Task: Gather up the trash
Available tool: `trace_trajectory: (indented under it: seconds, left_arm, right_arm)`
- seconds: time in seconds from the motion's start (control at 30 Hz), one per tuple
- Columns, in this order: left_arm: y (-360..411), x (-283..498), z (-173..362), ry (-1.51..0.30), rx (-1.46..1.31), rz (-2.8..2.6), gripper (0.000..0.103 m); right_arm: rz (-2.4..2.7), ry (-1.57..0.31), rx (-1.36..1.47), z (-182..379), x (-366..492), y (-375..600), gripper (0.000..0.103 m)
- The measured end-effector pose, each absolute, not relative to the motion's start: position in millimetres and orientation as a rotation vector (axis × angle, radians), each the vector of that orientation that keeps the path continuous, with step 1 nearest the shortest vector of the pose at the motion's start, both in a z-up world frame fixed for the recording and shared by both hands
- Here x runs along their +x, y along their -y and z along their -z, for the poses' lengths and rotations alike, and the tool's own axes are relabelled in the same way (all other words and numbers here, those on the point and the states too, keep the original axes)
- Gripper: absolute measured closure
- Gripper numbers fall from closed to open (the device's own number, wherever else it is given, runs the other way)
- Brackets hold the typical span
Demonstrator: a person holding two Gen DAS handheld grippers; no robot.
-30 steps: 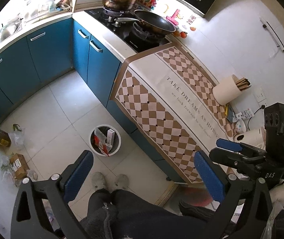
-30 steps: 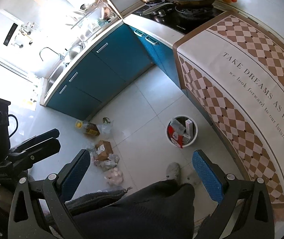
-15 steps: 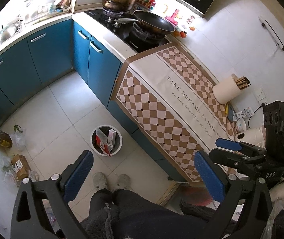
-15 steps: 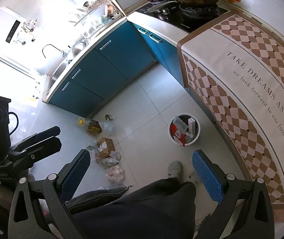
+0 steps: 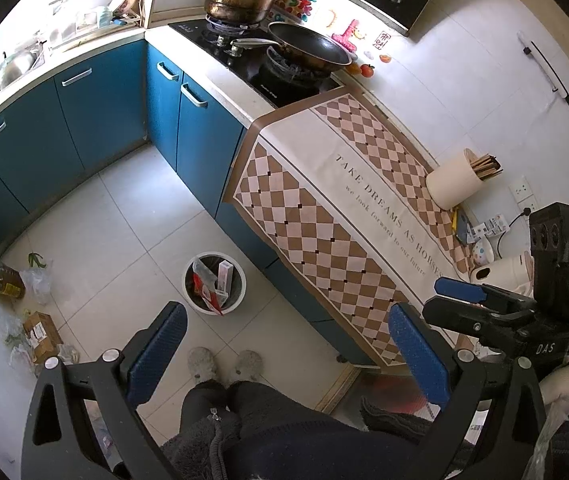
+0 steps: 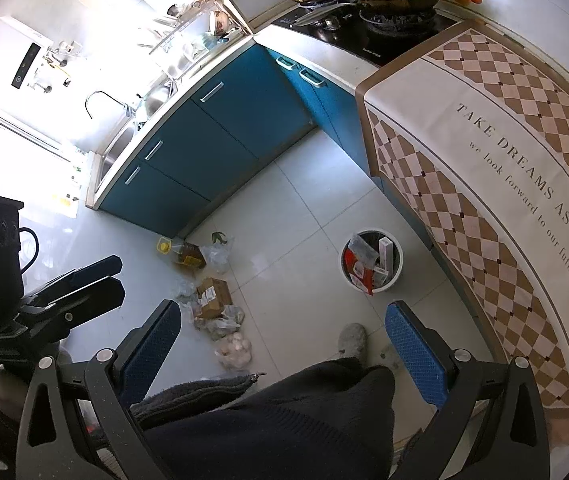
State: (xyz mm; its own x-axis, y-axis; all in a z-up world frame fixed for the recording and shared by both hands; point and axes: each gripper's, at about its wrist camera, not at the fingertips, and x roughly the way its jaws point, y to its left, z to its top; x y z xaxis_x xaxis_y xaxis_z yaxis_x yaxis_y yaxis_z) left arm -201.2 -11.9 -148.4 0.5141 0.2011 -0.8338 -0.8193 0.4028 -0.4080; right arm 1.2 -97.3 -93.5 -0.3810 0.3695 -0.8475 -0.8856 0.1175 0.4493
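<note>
A white round bin (image 5: 214,289) with red and white wrappers in it stands on the tiled floor beside the blue cabinets; it also shows in the right wrist view (image 6: 371,261). My left gripper (image 5: 288,354) is open and empty, held high above the floor over the person's legs. My right gripper (image 6: 284,346) is open and empty too. It shows in the left wrist view (image 5: 460,298) at the right, with its jaws close together there. The left gripper appears in the right wrist view (image 6: 84,280) at the left.
A checked cloth (image 5: 348,216) covers the counter, with a chopstick holder (image 5: 454,184) and a kettle (image 5: 500,270). Pan (image 5: 308,46) and pot (image 5: 240,0) sit on the stove. Cardboard box (image 6: 214,296), oil bottle (image 6: 182,254) and plastic bags (image 6: 234,350) lie on the floor by the wall.
Both views have shifted slightly; the floor and bin sit a little further away and to the right. Both grippers stay open and empty.
</note>
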Motion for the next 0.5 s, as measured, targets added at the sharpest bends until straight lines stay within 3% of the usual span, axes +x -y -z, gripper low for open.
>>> trace_trajectory:
  seconds: [0.5]
  left_arm:
    - [7.6,-200.7,146.5,-0.789,-0.928,-0.713,0.000]
  right_arm:
    - [-1.476,-1.330,-0.543,87.8,5.4,95.9,0.000]
